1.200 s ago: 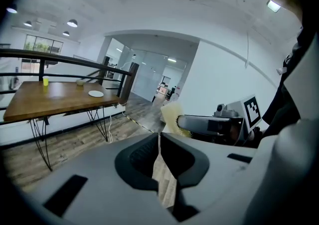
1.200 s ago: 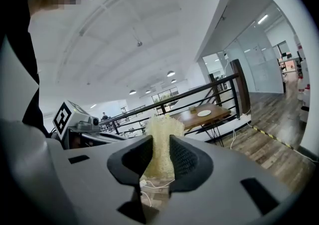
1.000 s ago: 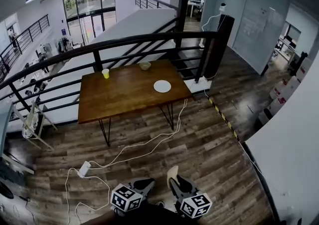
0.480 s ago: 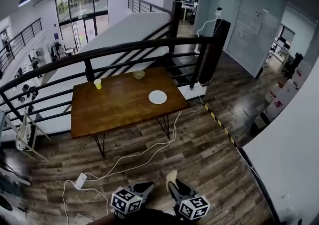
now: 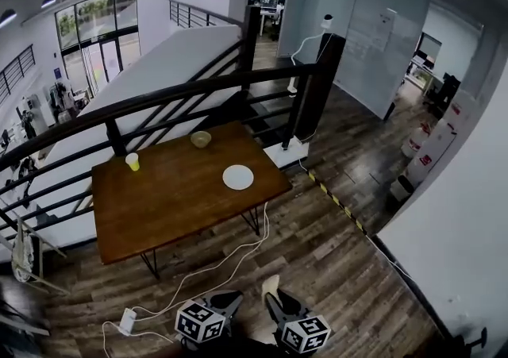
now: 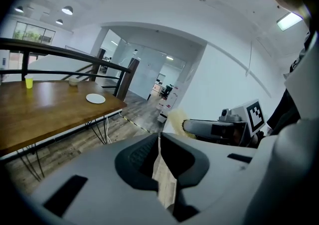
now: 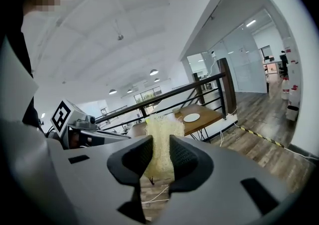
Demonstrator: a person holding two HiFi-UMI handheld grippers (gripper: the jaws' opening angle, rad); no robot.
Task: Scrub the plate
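A white plate lies near the right end of a brown wooden table, far ahead of both grippers. The left gripper view shows the plate small, and so does the right gripper view. My right gripper is low in the head view, shut on a pale yellow mesh scrubber that sticks up between its jaws. Beside it, my left gripper is shut and holds nothing; its jaws leave only a thin slit. Both are over the floor, well short of the table.
A yellow cup and a small bowl stand on the table's far side. A black railing runs behind the table. A white cable and a power strip lie on the wood floor. A white wall is on the right.
The head view has moved: the table and plate now sit lower, further left and larger in frame. Both grippers stay low in the view, states unchanged.
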